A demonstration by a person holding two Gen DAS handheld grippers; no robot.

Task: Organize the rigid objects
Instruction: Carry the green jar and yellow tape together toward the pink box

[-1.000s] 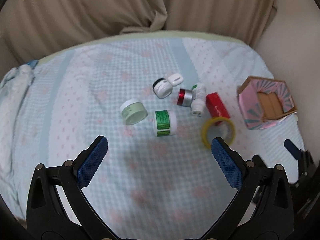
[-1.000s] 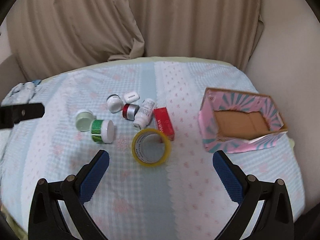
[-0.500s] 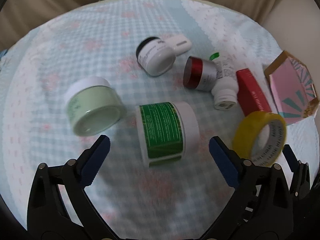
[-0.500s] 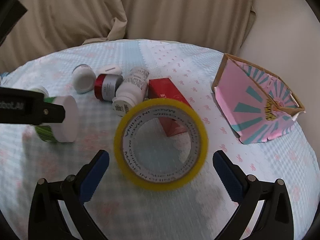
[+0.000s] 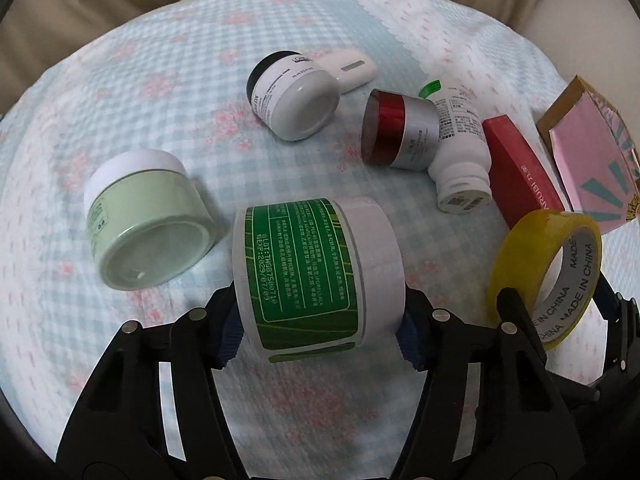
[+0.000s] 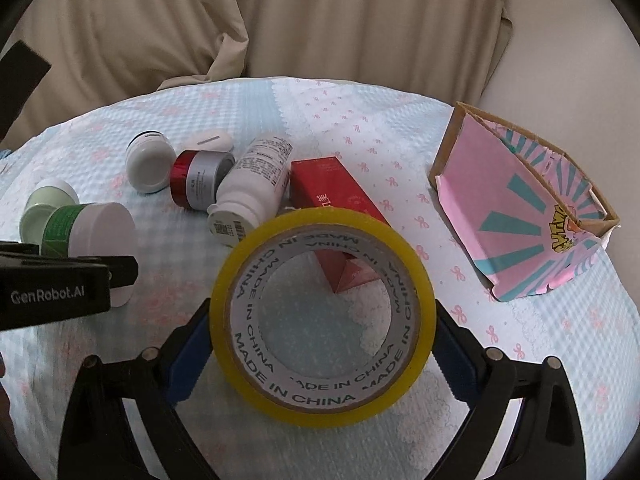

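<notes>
Left tool (image 5: 320,328) angled steeply down, jaws just closing, right tool (image 6: 322,344) tilted down, jaws wide, narrowing

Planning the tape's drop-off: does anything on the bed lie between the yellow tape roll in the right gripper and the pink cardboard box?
Nothing visible does. The yellow tape roll sits between the right gripper pads, and only bare blue patterned bedspread separates it from the pink cardboard box. The red rectangular carton lies behind the roll, off that path.
</notes>
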